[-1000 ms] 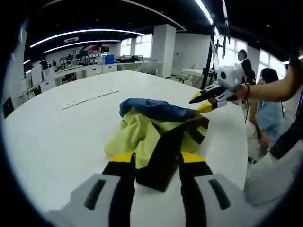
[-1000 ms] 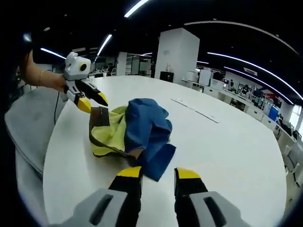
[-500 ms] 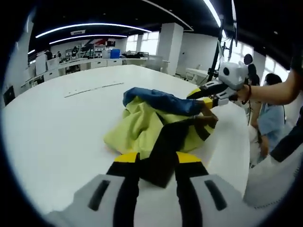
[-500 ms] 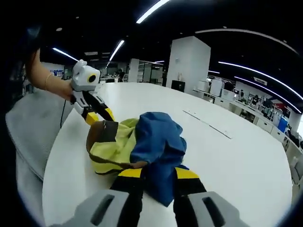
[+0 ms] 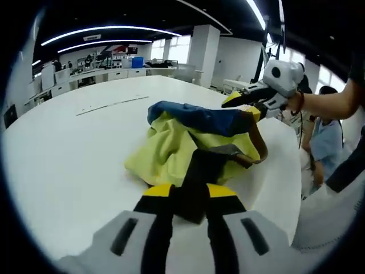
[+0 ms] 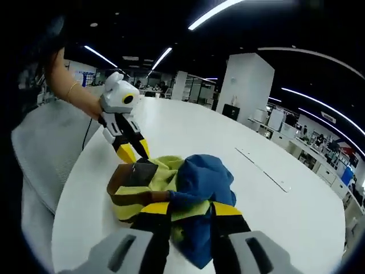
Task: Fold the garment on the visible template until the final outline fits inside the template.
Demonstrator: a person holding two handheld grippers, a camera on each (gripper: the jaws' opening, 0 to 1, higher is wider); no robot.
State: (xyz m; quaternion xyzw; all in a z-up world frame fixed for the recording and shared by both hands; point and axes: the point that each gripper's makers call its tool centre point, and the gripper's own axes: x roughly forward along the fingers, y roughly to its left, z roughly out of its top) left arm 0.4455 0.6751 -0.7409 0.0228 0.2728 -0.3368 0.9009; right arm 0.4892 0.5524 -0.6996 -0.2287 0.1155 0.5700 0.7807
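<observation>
Yellow-green, blue and dark-brown soft cloth, the garment (image 5: 197,142) lies bunched in a rumpled heap near the white table's (image 5: 68,148) near-right edge; no fold looks done, and flattening remains; left gripper (image 5: 188,191) pinches its dark brown panel; right gripper (image 6: 183,210) pinches the blue part; no template outline is discernible.

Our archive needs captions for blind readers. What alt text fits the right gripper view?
A crumpled yellow, blue and brown garment lies on a white table, with the right gripper closed on its blue part. Beyond the garment, the left gripper touches its brown edge.
</observation>
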